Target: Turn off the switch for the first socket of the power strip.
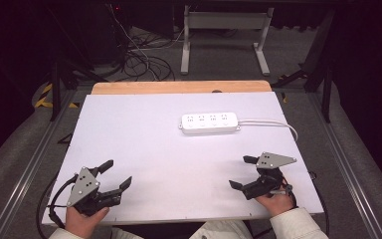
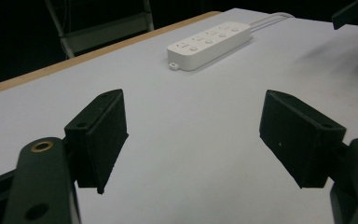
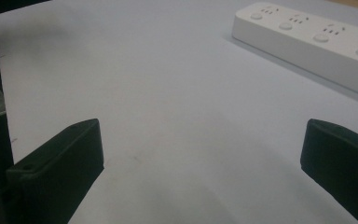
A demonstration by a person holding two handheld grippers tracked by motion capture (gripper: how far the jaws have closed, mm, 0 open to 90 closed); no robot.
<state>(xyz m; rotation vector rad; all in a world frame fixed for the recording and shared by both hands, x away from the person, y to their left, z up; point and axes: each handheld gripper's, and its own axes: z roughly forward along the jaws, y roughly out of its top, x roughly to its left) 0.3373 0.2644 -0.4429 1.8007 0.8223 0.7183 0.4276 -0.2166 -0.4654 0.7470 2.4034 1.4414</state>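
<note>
A white power strip [image 1: 210, 123] with several sockets and round buttons lies on the white table top [image 1: 154, 149], right of centre toward the back; its white cable [image 1: 273, 123] runs off to the right. My left gripper [image 1: 117, 173] rests near the front left edge, open, nothing between its jaws. Held near the front right edge, my right gripper [image 1: 240, 172] is open and empty too. In the left gripper view the power strip [image 2: 209, 44] lies far ahead beyond the gripper [image 2: 193, 140]. In the right gripper view the power strip [image 3: 317, 42] sits ahead at upper right of the gripper [image 3: 200, 158].
A wooden strip [image 1: 179, 87] edges the table's far side. Beyond it stand a white metal frame [image 1: 224, 30] and tangled cables [image 1: 139, 59] on the floor. Metal rails [image 1: 35, 159] run along both sides of the table.
</note>
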